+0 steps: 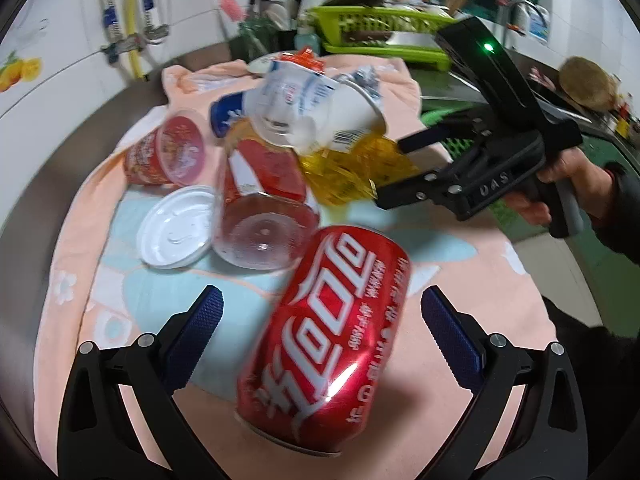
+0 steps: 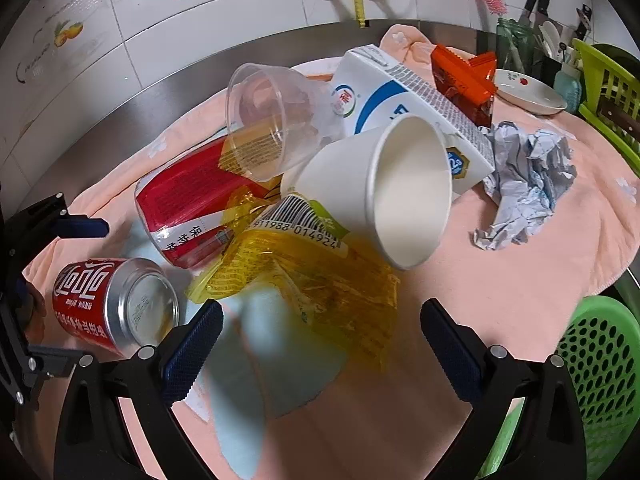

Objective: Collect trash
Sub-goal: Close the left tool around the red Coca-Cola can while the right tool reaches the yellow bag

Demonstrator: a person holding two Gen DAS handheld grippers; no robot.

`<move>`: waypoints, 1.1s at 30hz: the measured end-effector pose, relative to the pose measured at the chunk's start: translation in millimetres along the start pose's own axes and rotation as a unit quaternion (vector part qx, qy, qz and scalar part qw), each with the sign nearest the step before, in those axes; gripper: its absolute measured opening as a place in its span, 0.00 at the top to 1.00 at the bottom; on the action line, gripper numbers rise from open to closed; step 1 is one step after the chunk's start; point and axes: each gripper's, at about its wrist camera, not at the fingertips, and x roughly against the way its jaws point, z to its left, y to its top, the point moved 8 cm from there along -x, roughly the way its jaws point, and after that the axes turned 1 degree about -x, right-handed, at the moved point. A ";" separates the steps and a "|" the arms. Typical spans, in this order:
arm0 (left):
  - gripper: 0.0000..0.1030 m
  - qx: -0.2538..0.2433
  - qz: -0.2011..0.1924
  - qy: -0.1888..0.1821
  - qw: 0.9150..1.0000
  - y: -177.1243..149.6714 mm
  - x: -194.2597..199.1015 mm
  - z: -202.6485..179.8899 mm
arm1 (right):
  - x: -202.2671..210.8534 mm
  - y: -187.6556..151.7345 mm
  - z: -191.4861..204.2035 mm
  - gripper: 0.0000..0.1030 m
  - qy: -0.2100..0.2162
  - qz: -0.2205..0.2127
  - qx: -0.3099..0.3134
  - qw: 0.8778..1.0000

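Observation:
A pile of trash lies on a pink towel (image 1: pixel 460 276). A red cola can (image 1: pixel 324 336) lies on its side between the open fingers of my left gripper (image 1: pixel 320 332); the pads do not touch it. The can also shows in the right wrist view (image 2: pixel 100 304). My right gripper (image 2: pixel 320 344) is open over a yellow plastic wrapper (image 2: pixel 316 276); it also shows in the left wrist view (image 1: pixel 394 168). Behind the wrapper lie a white paper cup (image 2: pixel 384 192), a milk carton (image 2: pixel 404 96), a clear plastic cup (image 2: pixel 272 120), a red-labelled cup (image 2: pixel 192 200) and crumpled paper (image 2: pixel 524 184).
A green perforated basket (image 2: pixel 600 368) sits at the right edge. A white lid (image 1: pixel 176 226) and a red-lidded tub (image 1: pixel 168 156) lie left of the pile. An orange packet (image 2: pixel 464 80), a white dish (image 2: pixel 528 92) and a green dish rack (image 1: pixel 380 28) stand behind. Tiled wall beyond.

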 end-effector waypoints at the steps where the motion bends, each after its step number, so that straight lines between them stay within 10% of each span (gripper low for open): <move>1: 0.06 0.000 0.002 0.002 1.000 0.1 -0.9 0.6 | -0.5 -0.2 0.0 0.07 0.000 0.000 0.001 1.000; 9: 0.33 0.009 0.021 -0.009 1.000 -2.8 -9.7 0.4 | -5.8 0.9 0.8 0.08 -0.004 -0.002 0.005 1.000; 19: 0.34 0.055 0.001 -0.007 0.998 -5.4 0.1 -5.5 | 1.6 -7.7 7.5 0.47 0.020 -0.004 0.002 1.000; 33: 0.38 0.099 -0.019 -0.015 0.995 -8.2 10.7 1.8 | 24.5 0.5 16.9 0.31 -0.001 -0.026 0.060 0.998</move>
